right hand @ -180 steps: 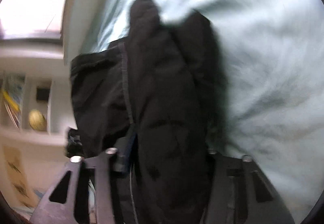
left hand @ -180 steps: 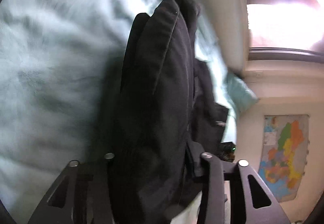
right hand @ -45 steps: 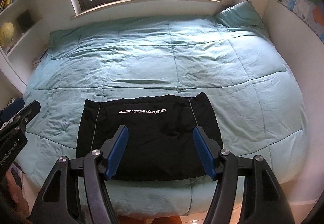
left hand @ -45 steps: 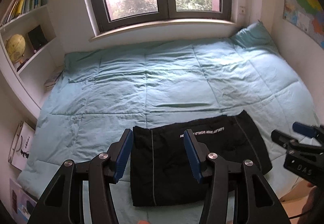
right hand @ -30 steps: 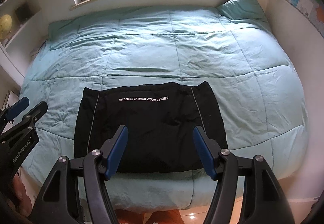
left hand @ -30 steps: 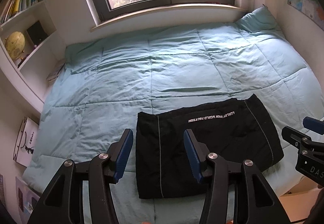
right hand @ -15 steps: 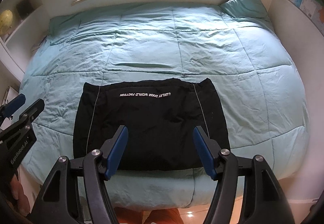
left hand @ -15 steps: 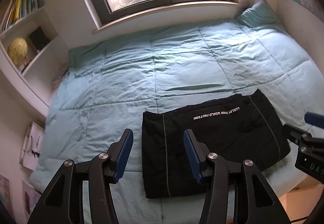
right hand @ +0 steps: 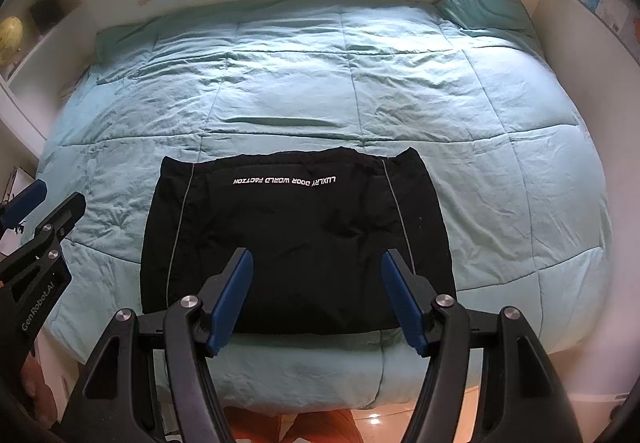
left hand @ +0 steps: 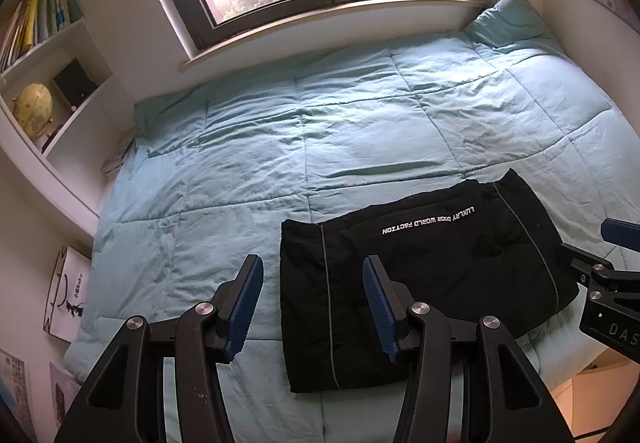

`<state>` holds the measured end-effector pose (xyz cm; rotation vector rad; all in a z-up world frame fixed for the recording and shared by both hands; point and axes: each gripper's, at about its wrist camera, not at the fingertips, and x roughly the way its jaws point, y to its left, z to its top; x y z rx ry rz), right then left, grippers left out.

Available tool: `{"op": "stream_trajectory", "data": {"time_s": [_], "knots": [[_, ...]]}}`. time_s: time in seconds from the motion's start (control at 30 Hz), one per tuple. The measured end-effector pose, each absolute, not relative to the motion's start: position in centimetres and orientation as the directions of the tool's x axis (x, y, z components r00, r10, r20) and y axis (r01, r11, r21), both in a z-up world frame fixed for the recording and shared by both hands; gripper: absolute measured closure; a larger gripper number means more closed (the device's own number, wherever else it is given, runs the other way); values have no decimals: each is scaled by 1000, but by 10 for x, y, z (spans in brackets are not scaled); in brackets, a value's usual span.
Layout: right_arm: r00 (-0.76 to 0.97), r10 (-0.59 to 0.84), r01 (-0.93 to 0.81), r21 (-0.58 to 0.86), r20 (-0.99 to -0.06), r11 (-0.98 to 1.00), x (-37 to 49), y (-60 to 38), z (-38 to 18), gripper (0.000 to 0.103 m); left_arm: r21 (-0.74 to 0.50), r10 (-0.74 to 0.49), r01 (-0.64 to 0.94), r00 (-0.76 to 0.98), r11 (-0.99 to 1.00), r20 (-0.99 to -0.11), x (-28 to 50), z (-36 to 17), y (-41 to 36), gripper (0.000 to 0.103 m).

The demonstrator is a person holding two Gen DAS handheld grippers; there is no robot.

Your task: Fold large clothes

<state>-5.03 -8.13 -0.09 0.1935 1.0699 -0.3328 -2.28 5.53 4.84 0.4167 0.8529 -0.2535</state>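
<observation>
Since 6 s earlier, both claws had let go of the black garment (right hand: pixel 296 243), which lay folded flat near the front edge of the teal quilt (right hand: pixel 360 83), at lower centre of the right wrist view. The left claw (left hand: pixel 310 307) and right claw (right hand: pixel 316 295) hung wide open above it, holding nothing. Any further fold would likely go best by pinching both near corners together and keeping the edges aligned.
</observation>
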Motion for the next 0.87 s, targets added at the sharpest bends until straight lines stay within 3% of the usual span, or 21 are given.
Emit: {"op": "stream_trajectory", "data": {"time_s": [0.87], "knots": [[415, -166, 362, -5, -894, 932, -45, -85, -10, 34, 239, -49, 350, 646, 906, -761, -9, 46, 61, 50]]}}
